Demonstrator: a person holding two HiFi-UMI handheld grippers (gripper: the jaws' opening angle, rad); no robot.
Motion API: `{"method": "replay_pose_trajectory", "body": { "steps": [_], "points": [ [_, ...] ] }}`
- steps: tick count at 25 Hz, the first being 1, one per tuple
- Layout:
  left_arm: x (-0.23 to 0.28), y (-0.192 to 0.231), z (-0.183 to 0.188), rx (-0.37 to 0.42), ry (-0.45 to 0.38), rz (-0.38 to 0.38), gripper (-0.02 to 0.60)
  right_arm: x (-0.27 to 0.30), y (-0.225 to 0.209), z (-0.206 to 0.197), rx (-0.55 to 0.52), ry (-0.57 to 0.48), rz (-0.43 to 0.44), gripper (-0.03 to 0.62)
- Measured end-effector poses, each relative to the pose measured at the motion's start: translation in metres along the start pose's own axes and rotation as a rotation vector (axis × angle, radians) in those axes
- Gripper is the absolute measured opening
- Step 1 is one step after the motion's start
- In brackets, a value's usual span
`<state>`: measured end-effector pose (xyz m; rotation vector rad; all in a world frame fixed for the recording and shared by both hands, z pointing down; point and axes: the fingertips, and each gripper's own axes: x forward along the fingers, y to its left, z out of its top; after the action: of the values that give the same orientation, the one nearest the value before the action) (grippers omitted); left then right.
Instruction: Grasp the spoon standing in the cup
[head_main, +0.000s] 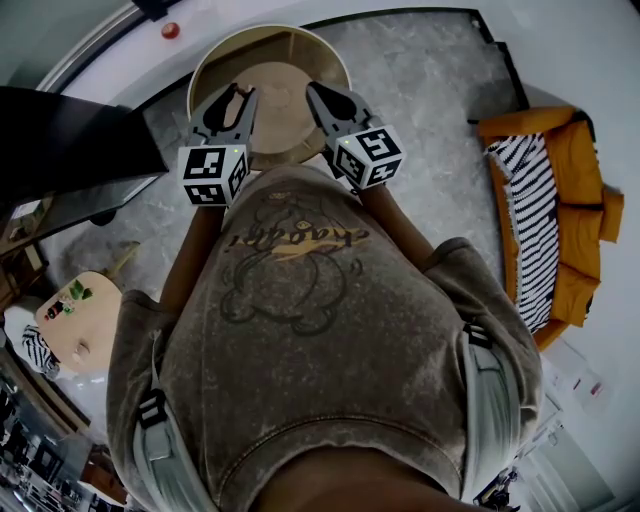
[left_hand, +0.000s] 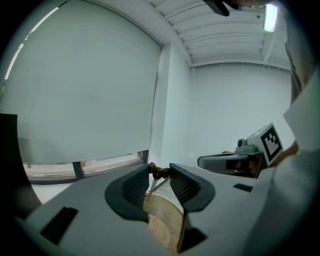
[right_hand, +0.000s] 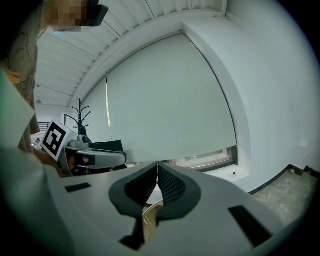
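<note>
My left hand-held gripper (left_hand: 160, 167) is pinching the spoon (left_hand: 159, 173) at the very tips of its jaws. All I can see of the spoon is a dark brown, beaded knob at the top of the handle and a thin, pale metal stem slanting down from it. It sits above the round wooden tabletop (head_main: 283, 95), toward the near edge on my left. No view shows me the cup. My right hand-held gripper (right_hand: 157, 167) has its jaws pressed together with nothing between them.
</note>
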<state>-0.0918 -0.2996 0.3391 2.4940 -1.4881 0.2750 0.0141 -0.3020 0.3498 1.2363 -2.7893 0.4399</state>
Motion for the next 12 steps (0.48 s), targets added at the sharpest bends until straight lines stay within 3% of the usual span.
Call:
{"method": "replay_pose_trajectory", "body": {
  "steps": [12],
  "points": [
    [-0.0019,-0.0025,-0.0057,-0.005,0.01,0.002,0.14,-0.0032,-0.0014,-0.0032,0.005,0.002,-0.001,0.018]
  ]
}}
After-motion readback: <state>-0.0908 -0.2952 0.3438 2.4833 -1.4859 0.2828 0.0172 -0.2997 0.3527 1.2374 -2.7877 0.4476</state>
